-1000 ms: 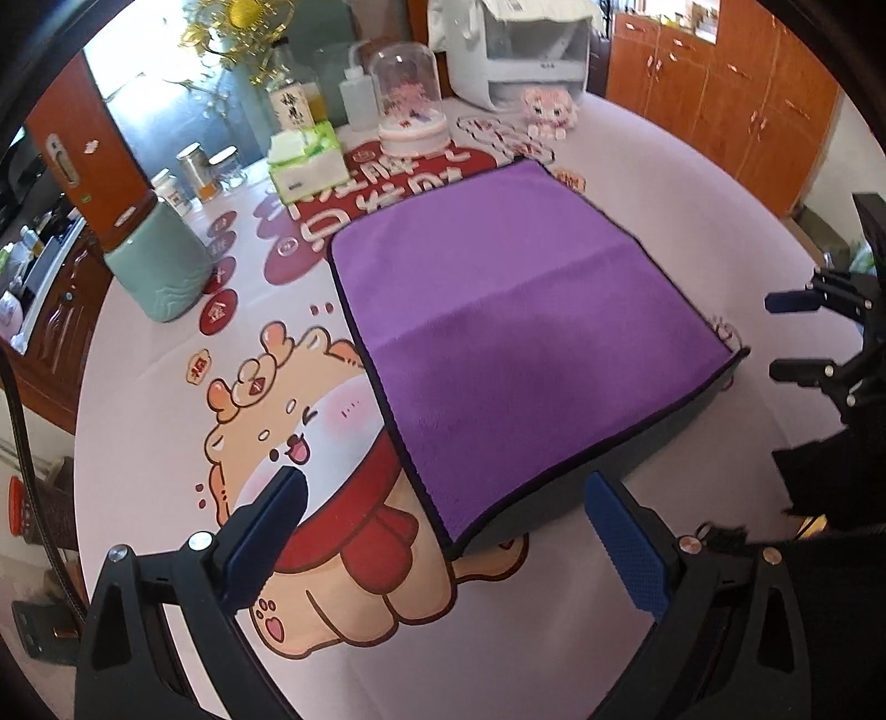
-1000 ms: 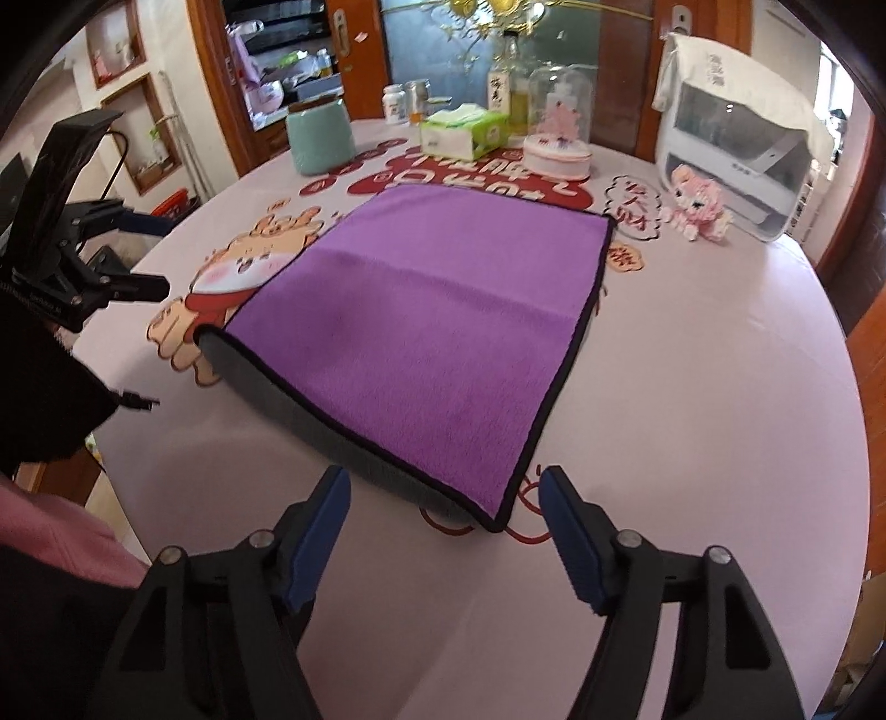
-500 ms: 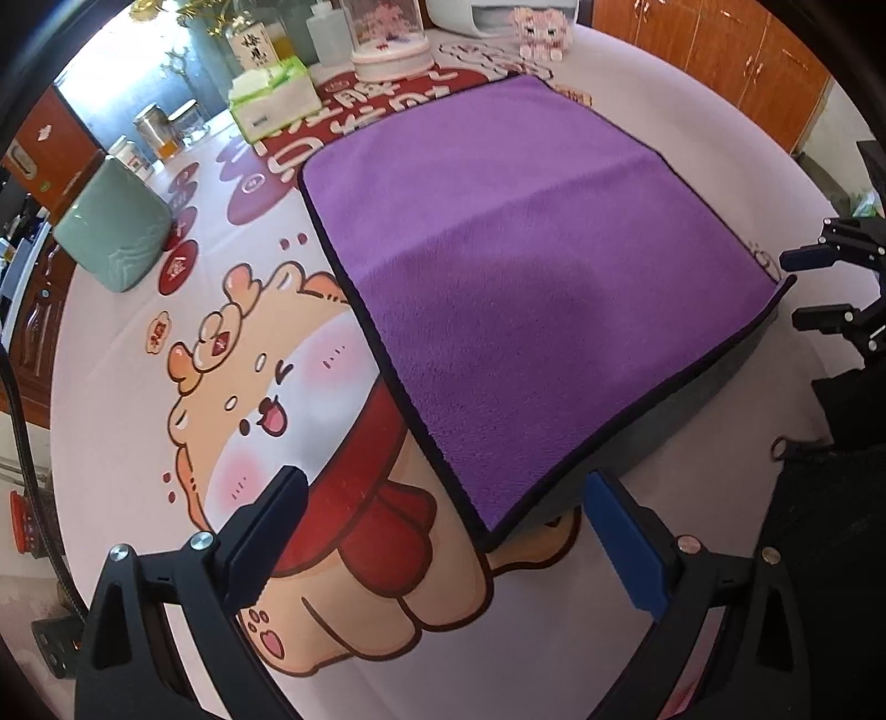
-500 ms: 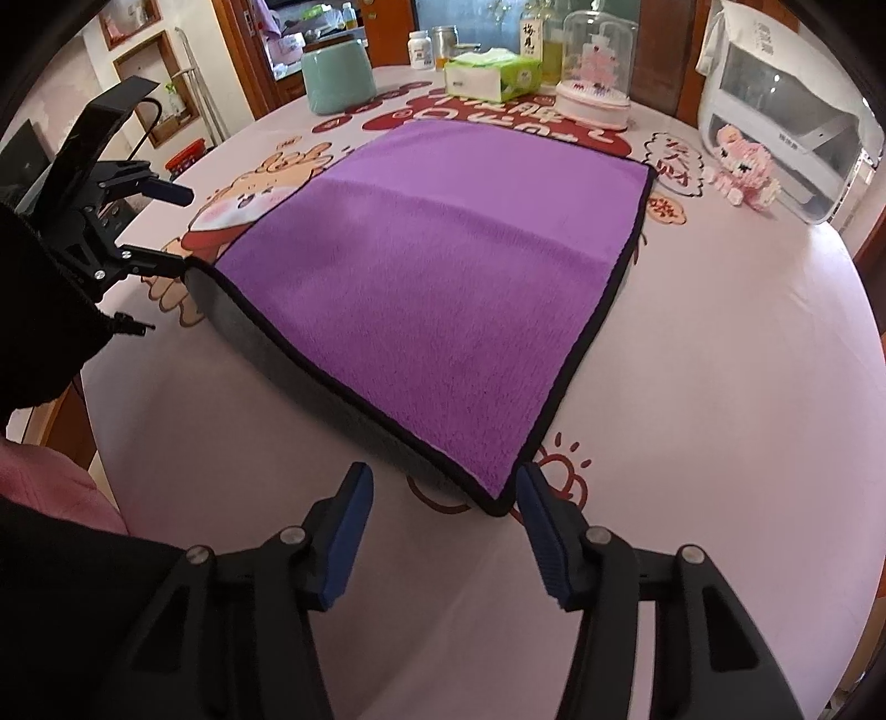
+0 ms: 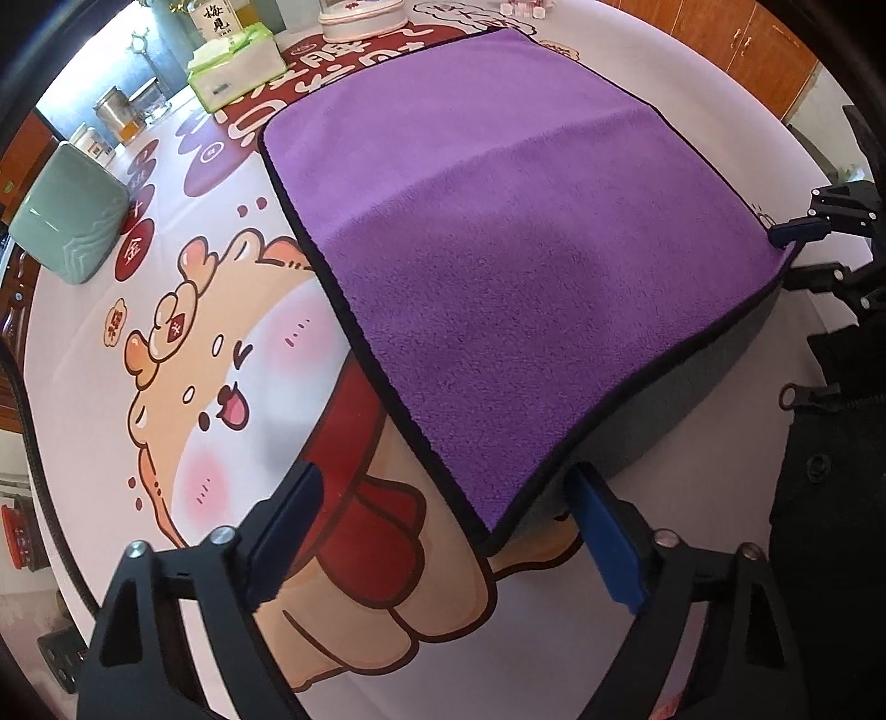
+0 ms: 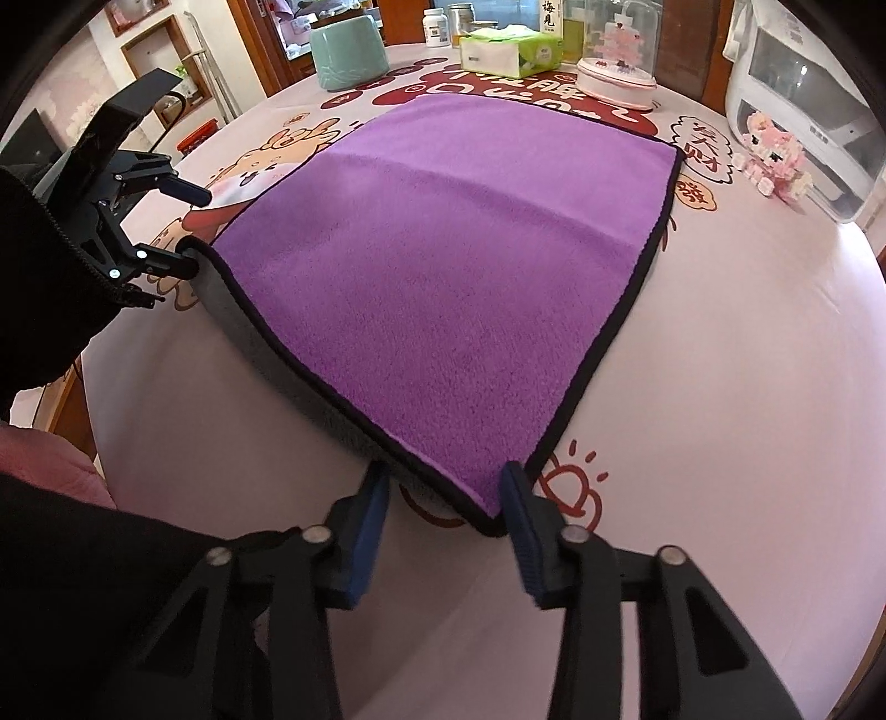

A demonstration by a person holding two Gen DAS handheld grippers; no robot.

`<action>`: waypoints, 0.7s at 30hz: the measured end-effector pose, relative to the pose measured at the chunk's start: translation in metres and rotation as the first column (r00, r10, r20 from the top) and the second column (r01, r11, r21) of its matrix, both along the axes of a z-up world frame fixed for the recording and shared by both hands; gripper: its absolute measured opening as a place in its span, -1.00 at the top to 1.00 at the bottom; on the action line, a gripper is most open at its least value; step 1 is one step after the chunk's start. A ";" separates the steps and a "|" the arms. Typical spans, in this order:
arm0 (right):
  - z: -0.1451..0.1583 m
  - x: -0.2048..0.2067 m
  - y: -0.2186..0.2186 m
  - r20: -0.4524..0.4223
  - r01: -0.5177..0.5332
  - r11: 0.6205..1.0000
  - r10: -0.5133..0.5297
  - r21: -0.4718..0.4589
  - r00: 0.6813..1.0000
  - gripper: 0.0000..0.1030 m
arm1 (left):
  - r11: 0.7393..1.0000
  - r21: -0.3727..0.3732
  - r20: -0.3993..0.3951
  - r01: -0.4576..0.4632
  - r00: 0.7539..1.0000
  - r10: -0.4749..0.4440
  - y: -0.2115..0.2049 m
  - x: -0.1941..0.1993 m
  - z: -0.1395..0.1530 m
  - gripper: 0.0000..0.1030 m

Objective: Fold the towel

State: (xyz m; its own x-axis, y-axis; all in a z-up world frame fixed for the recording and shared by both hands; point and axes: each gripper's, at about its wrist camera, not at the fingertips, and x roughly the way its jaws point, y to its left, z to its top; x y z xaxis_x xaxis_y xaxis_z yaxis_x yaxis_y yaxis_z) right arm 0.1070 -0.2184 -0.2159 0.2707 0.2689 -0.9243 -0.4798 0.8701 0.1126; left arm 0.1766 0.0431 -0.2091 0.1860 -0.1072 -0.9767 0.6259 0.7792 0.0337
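Note:
A purple towel (image 5: 498, 232) with a black hem and grey underside lies spread on the table; it also shows in the right wrist view (image 6: 443, 266). My left gripper (image 5: 443, 531) is open, its blue fingers either side of the towel's near left corner (image 5: 487, 540). My right gripper (image 6: 446, 518) is open, narrower, its fingers straddling the near right corner (image 6: 487, 518). Each gripper shows in the other's view, the right one (image 5: 797, 249) and the left one (image 6: 191, 232), at the towel's corners.
The table (image 6: 720, 360) has a pale cloth printed with a cartoon animal (image 5: 221, 387). At the far side stand a green container (image 5: 72, 216), a tissue box (image 6: 509, 52), a glass dome (image 6: 620, 61), bottles, a pink toy (image 6: 775, 155) and a white appliance (image 6: 808, 99).
Both grippers have moved forward and down to the towel's near corners. The right gripper's fingers have narrowed around its corner. The towel's near edge is slightly raised.

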 end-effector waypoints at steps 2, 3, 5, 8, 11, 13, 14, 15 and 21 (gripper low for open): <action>0.000 0.001 0.000 0.002 -0.001 1.000 0.001 -0.002 1.000 0.46 | 1.000 -0.006 -0.007 0.000 1.000 0.000 -0.001 -0.001 0.000 -0.52; 0.000 0.001 0.000 0.003 -0.001 1.000 0.001 -0.003 1.000 0.50 | 1.000 -0.007 -0.009 0.002 1.000 -0.002 -0.001 -0.001 0.001 -0.45; 0.001 0.001 0.000 0.008 -0.002 1.000 0.002 -0.006 1.000 0.60 | 1.000 -0.008 -0.013 0.007 1.000 -0.007 -0.002 -0.003 0.000 -0.36; 0.001 0.000 0.000 0.011 -0.004 1.000 0.004 -0.007 1.000 0.71 | 1.000 -0.016 -0.022 0.010 1.000 -0.011 -0.003 -0.005 -0.001 -0.06; 0.003 -0.001 0.000 0.021 -0.005 1.000 0.005 -0.009 1.000 0.79 | 0.999 -0.042 -0.044 0.007 0.999 -0.009 -0.004 -0.006 -0.001 0.36; 0.003 -0.001 0.000 0.022 -0.004 1.000 0.004 -0.007 1.000 0.84 | 0.999 -0.051 -0.050 0.011 0.999 -0.013 -0.007 -0.010 0.000 0.66; 0.004 -0.001 0.000 0.023 -0.004 1.000 0.005 -0.007 1.000 0.88 | 0.999 -0.053 -0.052 0.013 0.999 -0.016 -0.008 -0.012 0.000 0.73; 0.004 -0.001 0.000 0.026 -0.005 1.000 0.005 -0.005 1.000 0.89 | 0.998 -0.055 -0.055 0.015 0.998 -0.018 -0.009 -0.013 0.000 0.79; 0.010 -0.001 -0.001 0.045 0.002 1.000 -0.002 0.008 0.999 0.92 | 0.999 -0.054 -0.055 0.005 0.998 -0.008 -0.010 -0.015 0.002 0.89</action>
State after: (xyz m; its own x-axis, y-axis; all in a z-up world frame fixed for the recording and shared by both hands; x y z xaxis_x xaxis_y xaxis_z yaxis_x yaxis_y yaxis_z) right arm 0.1055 -0.2198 -0.2058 0.3130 0.2760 -0.9088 -0.4827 0.8703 0.0980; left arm 0.1614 0.0330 -0.2072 0.1308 -0.1605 -0.9783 0.6307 0.7748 -0.0428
